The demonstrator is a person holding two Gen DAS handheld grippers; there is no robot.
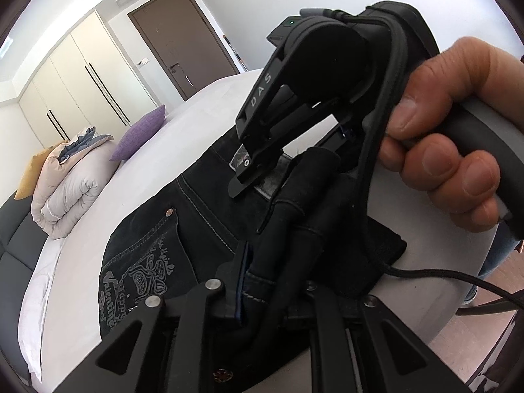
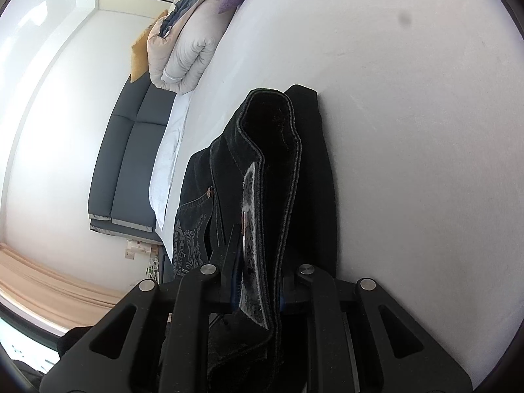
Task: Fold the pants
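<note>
Left gripper (image 1: pixel 262 294) is closest in the left wrist view: jaws clenched on a bunched roll of the pants (image 1: pixel 183 216), dark denim pinched between them with stitched hems poking through. Right gripper (image 2: pixel 258 291) is likewise clamped on the pants, biting a thick edge with a pale woven label at the jaw; in the left view the same tool shows from outside, its tip down at that label, with a hand (image 1: pixel 452 150) wrapped round the handle and a cable trailing off.

The pants lie on the bed (image 1: pixel 131 170), near its edge. The back pocket with pale embroidery faces up, and the rest runs away from the cameras along the sheet. From the right wrist view a doubled layer stands up off the sheet, held up by the grip.

Handling, as a judgement: black denim, fairly heavy, soft but with stiff seams and waistband. It looks unlikely to slip, and layers will drag on the sheet. It is not fragile. The best hold is on thick hemmed edges or the waistband, one gripper per corner, taking all layers so nothing sags out.

Further off are a rolled duvet (image 1: pixel 72 193), a purple cushion (image 1: pixel 140 137), the dark headboard (image 2: pixel 131 163), then wardrobes (image 1: pixel 75 88) and a brown door (image 1: pixel 180 49).
</note>
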